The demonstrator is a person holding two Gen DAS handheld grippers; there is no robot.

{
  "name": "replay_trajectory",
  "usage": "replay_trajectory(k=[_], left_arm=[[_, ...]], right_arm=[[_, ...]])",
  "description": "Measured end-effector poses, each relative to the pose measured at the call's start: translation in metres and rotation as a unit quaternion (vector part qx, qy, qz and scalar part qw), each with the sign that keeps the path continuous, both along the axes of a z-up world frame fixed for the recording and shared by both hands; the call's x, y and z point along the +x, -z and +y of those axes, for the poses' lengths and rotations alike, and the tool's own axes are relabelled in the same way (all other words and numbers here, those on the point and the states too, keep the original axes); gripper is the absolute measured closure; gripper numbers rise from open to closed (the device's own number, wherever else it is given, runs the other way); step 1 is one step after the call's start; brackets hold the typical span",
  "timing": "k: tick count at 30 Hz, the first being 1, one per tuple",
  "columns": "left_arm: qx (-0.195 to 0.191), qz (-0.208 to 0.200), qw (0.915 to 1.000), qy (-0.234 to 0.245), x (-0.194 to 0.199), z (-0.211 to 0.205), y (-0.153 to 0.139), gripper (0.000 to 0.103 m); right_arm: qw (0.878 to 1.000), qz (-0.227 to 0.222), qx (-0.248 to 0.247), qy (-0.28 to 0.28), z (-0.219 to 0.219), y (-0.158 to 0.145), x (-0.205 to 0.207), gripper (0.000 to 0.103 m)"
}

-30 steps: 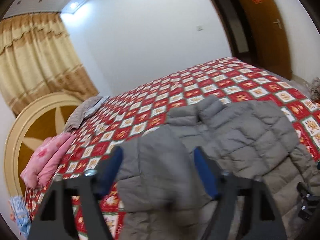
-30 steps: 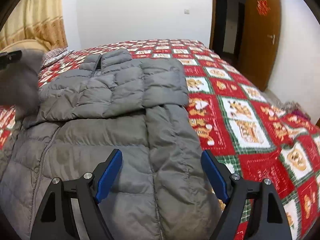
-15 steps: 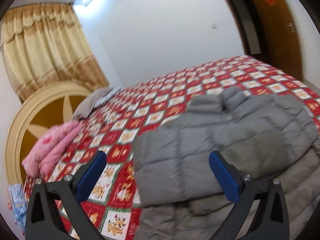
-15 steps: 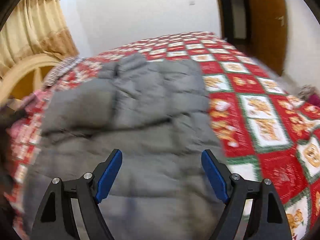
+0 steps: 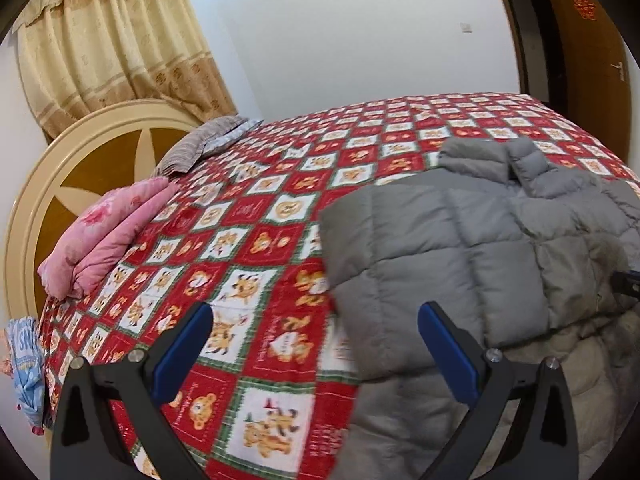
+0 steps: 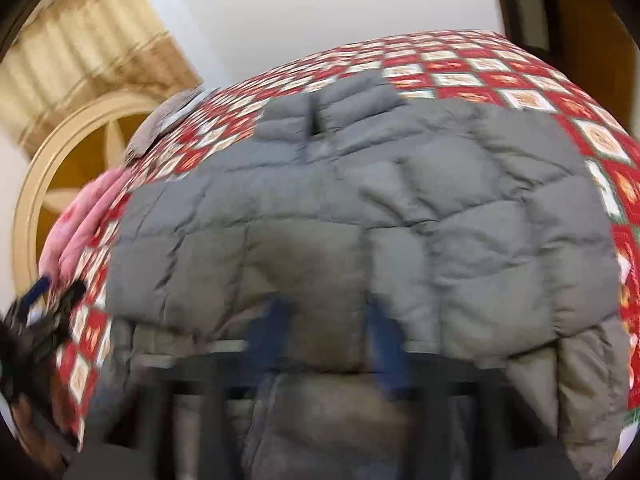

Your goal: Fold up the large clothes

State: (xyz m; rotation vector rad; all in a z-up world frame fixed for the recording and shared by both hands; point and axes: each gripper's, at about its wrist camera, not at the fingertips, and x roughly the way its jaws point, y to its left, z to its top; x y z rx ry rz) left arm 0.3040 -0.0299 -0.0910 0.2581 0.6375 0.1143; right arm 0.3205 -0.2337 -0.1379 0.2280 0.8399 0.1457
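Note:
A grey quilted puffer jacket lies on the bed, its sleeves folded across its chest and its collar toward the far wall. My left gripper is open and empty above the red patterned bedspread, just left of the jacket's edge. In the right wrist view the jacket fills the middle. My right gripper is blurred by motion, low over the jacket's middle, with its blue fingers closer together than before. I cannot tell whether they grip cloth. The left gripper also shows in the right wrist view.
A pink folded blanket and a grey pillow lie by the round headboard. Beige curtains hang behind. A brown door stands at the right. A blue cloth hangs at the bed's left corner.
My left gripper let go of the sleeve, opened wide and moved left off the jacket. My right gripper swung over the jacket's middle and its fingers narrowed.

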Motion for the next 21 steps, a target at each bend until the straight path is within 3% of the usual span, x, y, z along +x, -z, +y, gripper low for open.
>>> replay_trajectory(k=[1,4,9,12,13,14,15,18,21], left_arm=[[-0.002,0.004,1.0000,-0.006,0.004,0.006,0.000,0.000],[-0.018,0.016,0.9994,-0.023,0.013,0.019,0.002,0.000],[-0.034,0.030,0.9982,-0.039,0.019,0.023,0.005,0.000],[-0.038,0.031,0.9983,-0.031,0.019,0.014,0.004,0.000],[-0.037,0.031,0.9985,-0.028,0.019,0.010,0.003,0.000],[-0.036,0.030,0.9986,-0.024,0.020,0.005,0.002,0.000],[-0.037,0.029,0.9987,-0.018,0.020,-0.001,-0.001,0.000],[-0.040,0.017,0.9990,-0.001,0.023,-0.015,-0.010,0.000],[-0.043,0.006,0.9990,0.014,0.029,-0.030,-0.016,0.000]], right_arm=[[1.000,-0.005,-0.012,-0.005,0.002,-0.003,-0.006,0.089],[1.000,-0.014,-0.023,0.007,-0.007,-0.010,-0.021,0.095],[0.999,0.009,-0.020,0.030,-0.037,-0.005,-0.041,0.097],[0.998,0.017,-0.048,0.034,-0.044,0.002,-0.048,0.094],[0.997,0.016,-0.062,0.049,-0.048,0.001,-0.049,0.078],[0.995,0.018,-0.069,0.063,-0.052,-0.001,-0.050,0.048],[0.994,0.013,-0.072,0.081,-0.057,-0.006,-0.053,0.039],[0.987,-0.022,-0.086,0.133,-0.067,-0.033,-0.064,0.036],[0.989,-0.054,-0.077,0.116,-0.052,-0.058,-0.061,0.036]])
